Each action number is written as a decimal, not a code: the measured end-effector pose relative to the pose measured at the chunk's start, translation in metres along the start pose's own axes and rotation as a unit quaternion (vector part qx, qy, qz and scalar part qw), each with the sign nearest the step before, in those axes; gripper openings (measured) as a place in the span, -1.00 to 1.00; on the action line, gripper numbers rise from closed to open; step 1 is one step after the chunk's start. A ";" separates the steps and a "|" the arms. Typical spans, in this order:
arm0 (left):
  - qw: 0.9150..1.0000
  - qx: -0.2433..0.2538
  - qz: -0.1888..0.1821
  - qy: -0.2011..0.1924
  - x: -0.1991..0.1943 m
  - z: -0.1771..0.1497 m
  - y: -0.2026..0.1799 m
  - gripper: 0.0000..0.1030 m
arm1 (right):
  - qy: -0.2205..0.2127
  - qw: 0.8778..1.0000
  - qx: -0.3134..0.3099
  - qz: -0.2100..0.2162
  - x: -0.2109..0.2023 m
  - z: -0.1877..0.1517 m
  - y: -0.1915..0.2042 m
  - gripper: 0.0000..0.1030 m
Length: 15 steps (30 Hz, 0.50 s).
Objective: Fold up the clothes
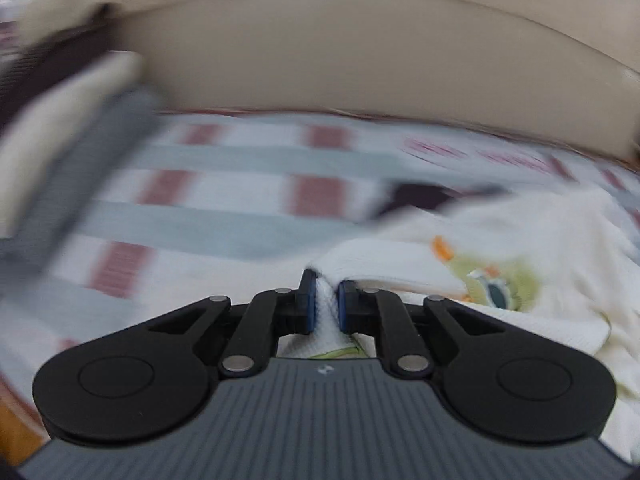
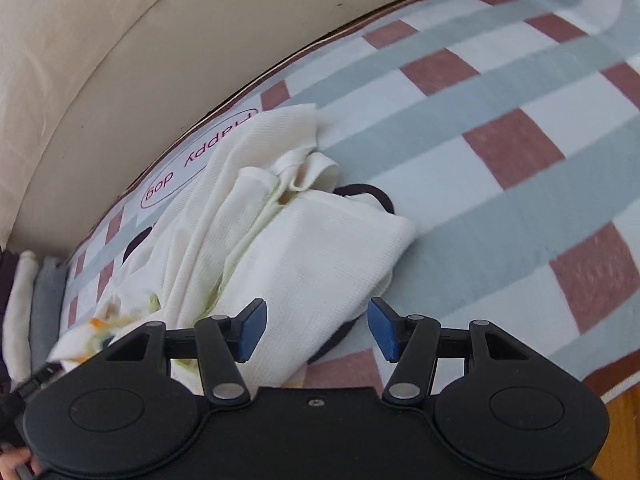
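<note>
Two claws are working over one cream garment [image 2: 280, 236] that is lying crumpled on the checked blanket [image 2: 500, 112], close to the beige headboard [image 2: 100, 60]. I am pinching a fold of its waffle cloth in my left claw [image 1: 326, 300], the blue pads [image 1: 310, 300] pressing in from both sides with white fabric bunching up between them and trailing down toward my body. From that view the garment [image 1: 500, 248] is spreading off to the right, showing a green and orange print [image 1: 496, 280], though the whole view is smearing with blur. I am holding my right claw [image 2: 316, 330] wide apart just above the near edge of the garment, gripping nothing; its left pad [image 2: 252, 330] is hanging over the cream cloth and its right pad [image 2: 384, 330] over the blanket. The garment is lying half folded, one flat panel nearest me and loose bunched folds behind it, partly covering a dark shape printed on the blanket. Beside its far edge a pink oval is reading "happy dog" [image 2: 200, 160]. At the left edge of the right view, folded cream and grey clothes [image 2: 36, 304] are sitting in a stack beside the blanket; the same stack [image 1: 68, 148] is showing as a blur at the left of the left view.
</note>
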<state>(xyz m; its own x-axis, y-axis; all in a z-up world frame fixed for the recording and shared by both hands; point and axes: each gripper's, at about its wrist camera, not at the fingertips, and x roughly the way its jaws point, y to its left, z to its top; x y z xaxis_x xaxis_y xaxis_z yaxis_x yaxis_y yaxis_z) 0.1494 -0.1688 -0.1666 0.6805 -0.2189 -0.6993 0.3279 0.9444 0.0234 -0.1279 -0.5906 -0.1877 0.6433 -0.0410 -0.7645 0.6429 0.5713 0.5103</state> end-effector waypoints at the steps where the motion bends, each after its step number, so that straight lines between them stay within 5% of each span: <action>1: 0.999 -0.010 0.029 -0.008 0.001 0.003 0.010 -0.80 | 0.000 1.000 0.004 0.003 0.000 -0.001 -0.002 0.20; 3: 0.998 -0.015 0.066 -0.013 0.004 -0.002 0.021 -0.79 | -0.003 1.000 0.012 0.004 0.003 -0.003 -0.003 0.20; 6: 0.997 -0.030 0.072 0.004 0.010 -0.012 0.028 -0.78 | -0.014 1.000 0.022 -0.006 0.010 -0.007 -0.005 0.20; 11: 0.996 0.013 0.083 0.007 0.018 -0.016 0.013 -0.77 | -0.041 0.999 0.030 0.001 0.018 -0.007 -0.001 0.23; 12: 0.997 0.015 0.080 0.003 0.017 -0.018 0.012 -0.77 | -0.056 0.998 0.021 0.007 0.012 -0.006 0.004 0.12; 13: 0.997 0.018 0.076 -0.001 0.016 -0.019 0.012 -0.77 | -0.071 0.997 0.011 0.013 0.006 -0.004 0.009 -0.28; 15: 0.998 0.013 0.063 -0.010 0.012 -0.021 0.015 -0.78 | -0.101 0.995 -0.007 0.024 -0.007 -0.001 0.019 -0.70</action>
<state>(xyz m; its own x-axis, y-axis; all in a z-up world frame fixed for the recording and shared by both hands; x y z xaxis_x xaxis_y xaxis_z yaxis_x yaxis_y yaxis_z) 0.1490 -0.1521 -0.1899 0.7309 -0.1033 -0.6746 0.2547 0.9583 0.1292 -0.1204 -0.5787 -0.1725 0.7448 -0.1756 -0.6438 0.6037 0.5882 0.5380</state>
